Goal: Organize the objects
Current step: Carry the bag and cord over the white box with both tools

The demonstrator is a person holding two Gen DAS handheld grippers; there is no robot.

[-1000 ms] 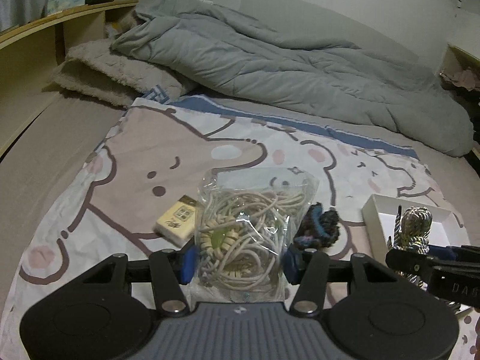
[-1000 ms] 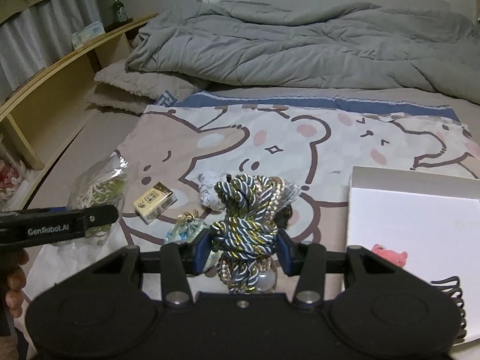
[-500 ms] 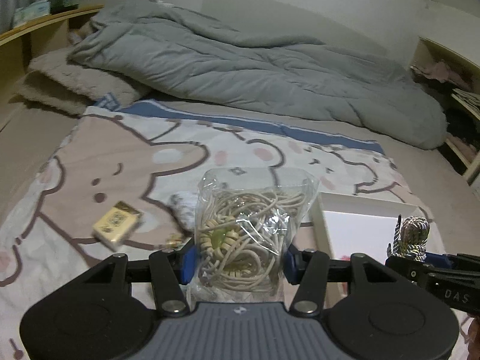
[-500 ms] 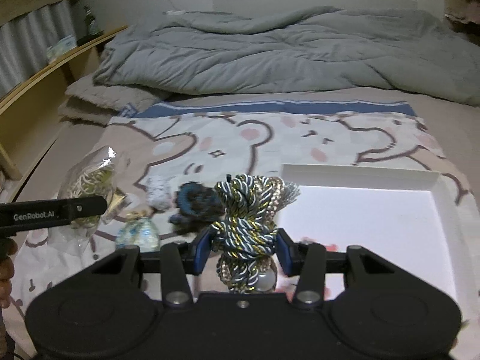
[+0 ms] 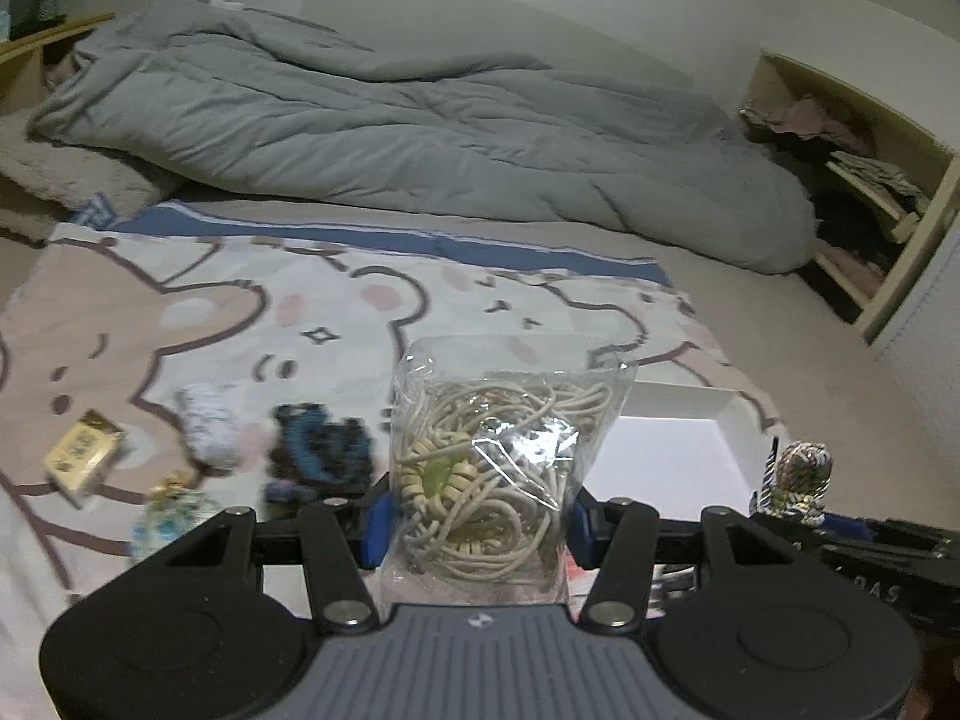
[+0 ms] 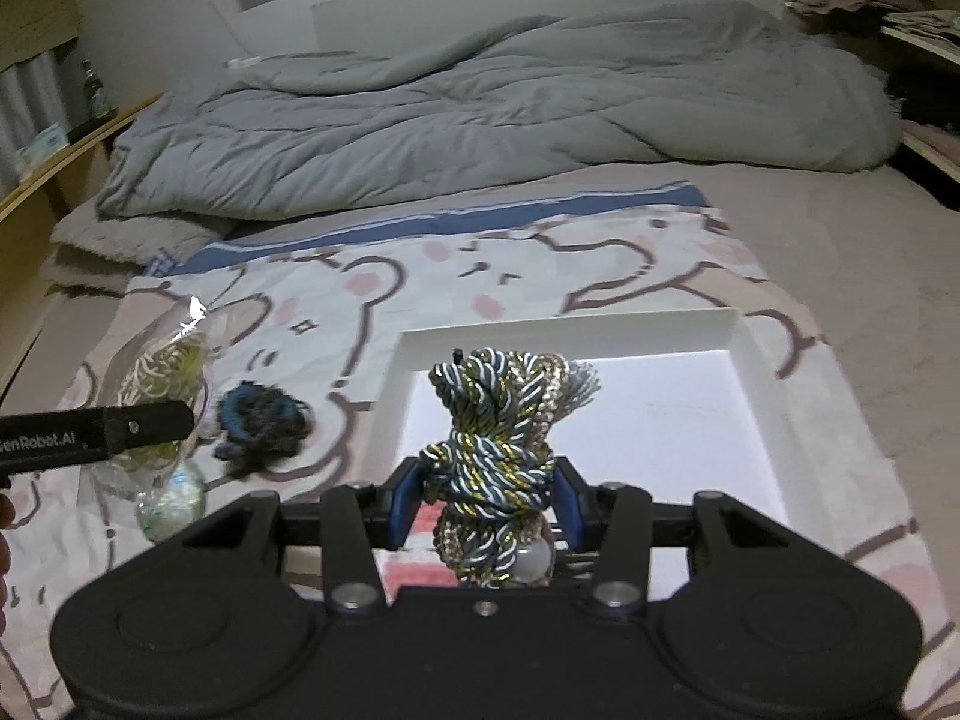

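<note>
White tray (image 6: 744, 348) lies on bear-print blanket (image 6: 480, 276)

Rumpled grey duvet (image 5: 420, 138), wooden shelves (image 5: 888, 204)

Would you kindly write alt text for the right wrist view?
The right gripper holds a knotted blue, white and gold cord bundle, its jaws closed on it, before a white tray on a bear-print blanket. A rumpled grey duvet lies beyond.
</note>
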